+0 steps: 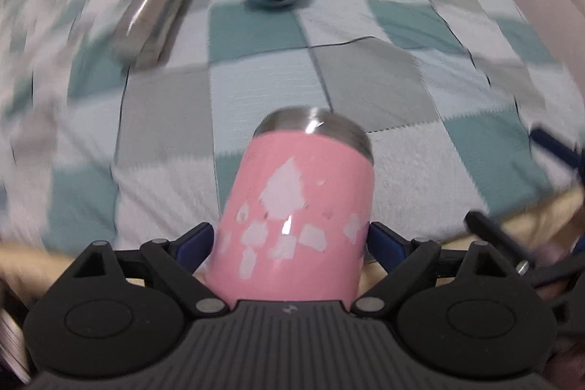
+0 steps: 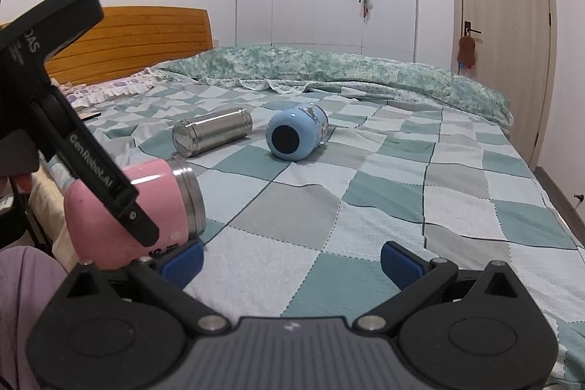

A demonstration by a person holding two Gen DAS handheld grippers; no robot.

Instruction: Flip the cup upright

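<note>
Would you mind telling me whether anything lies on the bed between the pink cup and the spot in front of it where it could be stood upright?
Nothing visible does. The left gripper holds the pink cup above bare checkered blanket. The steel flask and blue cup lie on their sides farther up the bed, apart from it.

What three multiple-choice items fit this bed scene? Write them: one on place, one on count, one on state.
1. Where does the steel cylindrical flask lie?
A. left of the light blue cup
B. on the floor
C. inside the wardrobe

2. How many drinking vessels show?
A. one
B. three
C. five

3. What is the left gripper doing?
A. hanging open
B. gripping the pink steel-rimmed cup
C. gripping a pillow

Answers: 1 A, both lie on the checked bedspread, flask to the left. 2 B, pink, steel, blue. 3 B, blue pads press the pink cup's sides; the right gripper is open.
</note>
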